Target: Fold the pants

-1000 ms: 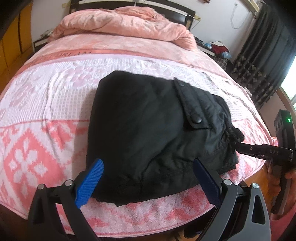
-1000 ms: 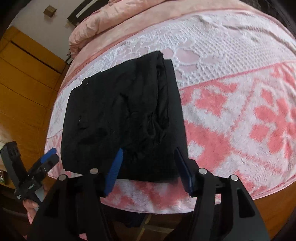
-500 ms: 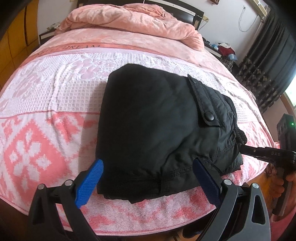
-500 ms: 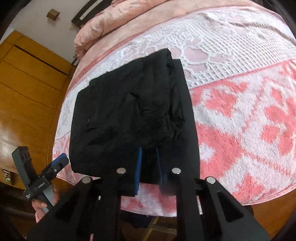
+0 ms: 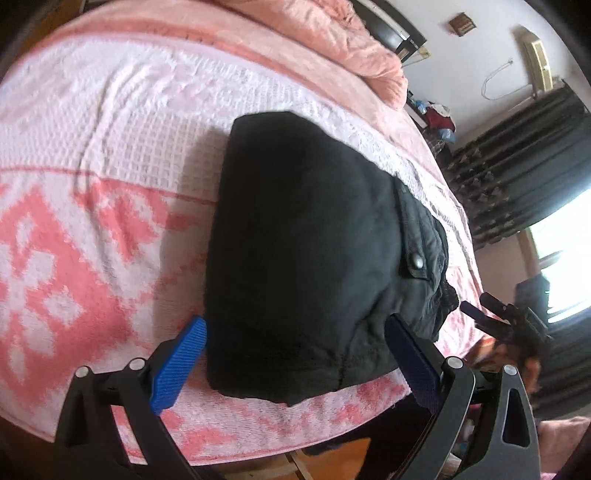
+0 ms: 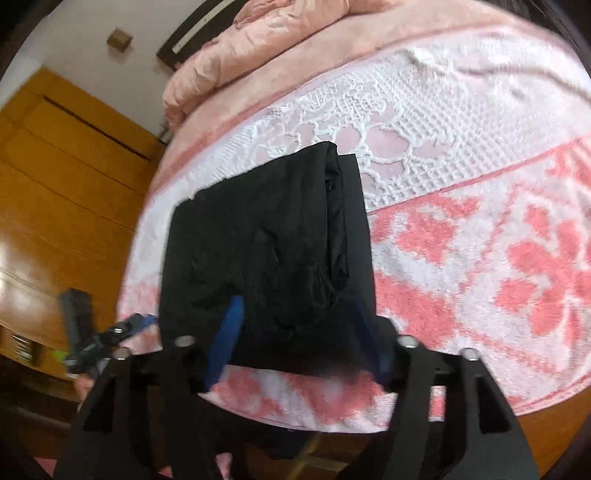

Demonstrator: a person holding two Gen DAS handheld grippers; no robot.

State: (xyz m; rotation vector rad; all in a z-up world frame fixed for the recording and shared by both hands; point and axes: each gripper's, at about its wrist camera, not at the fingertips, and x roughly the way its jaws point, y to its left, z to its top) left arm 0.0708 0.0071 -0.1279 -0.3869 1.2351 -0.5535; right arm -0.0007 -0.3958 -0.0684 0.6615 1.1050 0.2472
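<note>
The black pants (image 5: 306, 251) lie folded into a compact bundle near the front edge of the bed, snap pocket on top at the right. They also show in the right wrist view (image 6: 266, 258). My left gripper (image 5: 295, 362) is open, its blue pads either side of the bundle's near end, holding nothing. My right gripper (image 6: 299, 343) is open at the bundle's other near edge, its pads straddling the cloth. Each gripper shows small in the other's view: the right one (image 5: 495, 317), the left one (image 6: 110, 339).
The bed is covered by a pink and white patterned blanket (image 5: 92, 206). A rumpled pink duvet (image 5: 332, 33) lies at the headboard. Dark curtains (image 5: 517, 166) hang at the right. A wooden wardrobe (image 6: 55, 192) stands at the left of the right wrist view.
My right gripper closed half a second ago and has opened again. My left gripper has moved in closer to the bundle and tilted, staying open.
</note>
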